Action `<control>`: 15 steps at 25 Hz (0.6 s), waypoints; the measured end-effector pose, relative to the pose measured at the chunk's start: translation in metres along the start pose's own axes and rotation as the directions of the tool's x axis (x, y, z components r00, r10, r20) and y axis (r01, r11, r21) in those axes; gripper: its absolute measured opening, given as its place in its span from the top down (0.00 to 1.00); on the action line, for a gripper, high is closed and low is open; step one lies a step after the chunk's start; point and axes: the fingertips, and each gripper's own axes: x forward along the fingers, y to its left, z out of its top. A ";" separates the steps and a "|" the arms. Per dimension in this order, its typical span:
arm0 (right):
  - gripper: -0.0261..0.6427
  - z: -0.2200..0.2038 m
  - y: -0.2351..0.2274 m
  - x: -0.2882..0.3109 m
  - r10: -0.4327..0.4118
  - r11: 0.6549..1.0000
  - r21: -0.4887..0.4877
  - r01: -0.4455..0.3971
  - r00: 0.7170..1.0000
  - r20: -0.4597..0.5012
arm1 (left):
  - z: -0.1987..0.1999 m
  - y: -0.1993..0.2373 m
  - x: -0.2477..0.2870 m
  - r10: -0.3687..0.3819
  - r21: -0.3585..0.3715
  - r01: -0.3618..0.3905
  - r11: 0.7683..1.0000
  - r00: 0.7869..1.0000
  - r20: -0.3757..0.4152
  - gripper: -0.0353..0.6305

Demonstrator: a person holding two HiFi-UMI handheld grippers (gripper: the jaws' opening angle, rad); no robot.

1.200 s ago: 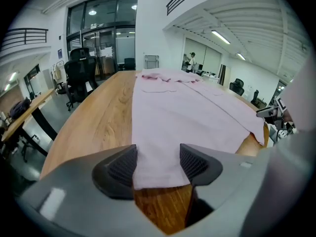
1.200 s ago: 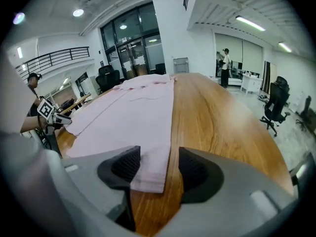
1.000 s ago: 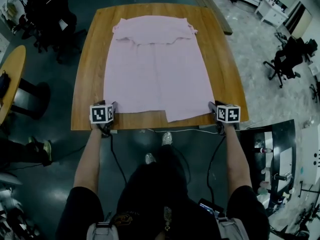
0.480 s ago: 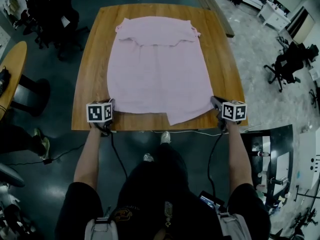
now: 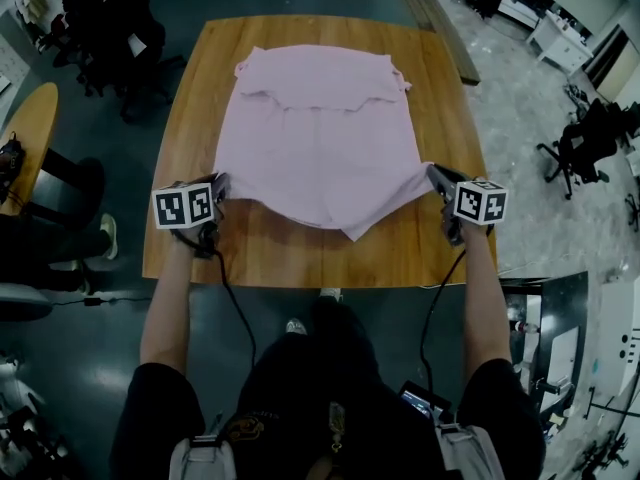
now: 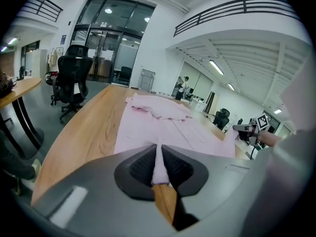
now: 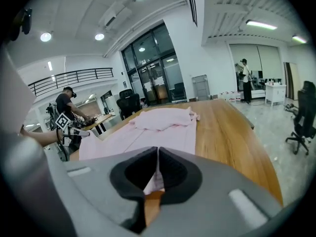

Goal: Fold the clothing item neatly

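Observation:
A pink garment (image 5: 320, 128) lies spread on the wooden table (image 5: 190, 88), its collar end folded at the far side. My left gripper (image 5: 218, 184) holds the near left hem corner; its jaws have just been closing, with a strip of pink cloth (image 6: 159, 164) pinched between them. At the near right hem corner my right gripper (image 5: 434, 175) is shut on the cloth (image 7: 157, 179). Both corners hang lifted off the table, and the hem sags between them. In the left gripper view (image 6: 159, 154) the garment (image 6: 163, 122) stretches ahead. The right gripper view (image 7: 157, 166) shows the same garment (image 7: 158, 125).
Bare wood shows between the lifted hem and the table's near edge (image 5: 300, 268). Black office chairs (image 5: 100, 28) stand far left, another chair (image 5: 590, 133) at the right. A round wooden table (image 5: 25, 138) is at the left, a long bench (image 5: 445, 28) beyond the table's far right corner.
Both grippers have risen from the table's near edge and moved farther over it, taking the garment's near corners with them. The hem, flat before, now hangs off the wood.

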 end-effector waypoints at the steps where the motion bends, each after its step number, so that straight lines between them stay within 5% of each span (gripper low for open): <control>1: 0.94 0.011 -0.007 0.007 -0.001 1.000 -0.003 0.001 1.000 0.007 | 0.012 0.002 0.007 0.004 -0.001 -0.004 1.000 1.000 0.003 0.90; 8: 0.94 0.079 -0.061 0.072 0.034 0.999 -0.037 -0.034 0.999 -0.011 | 0.091 0.031 0.071 0.060 -0.024 -0.060 0.998 0.998 -0.004 0.90; 15: 0.94 0.112 -0.116 0.155 0.034 0.998 -0.043 -0.037 0.997 -0.072 | 0.123 0.083 0.149 0.125 -0.078 -0.132 0.988 0.988 -0.089 0.90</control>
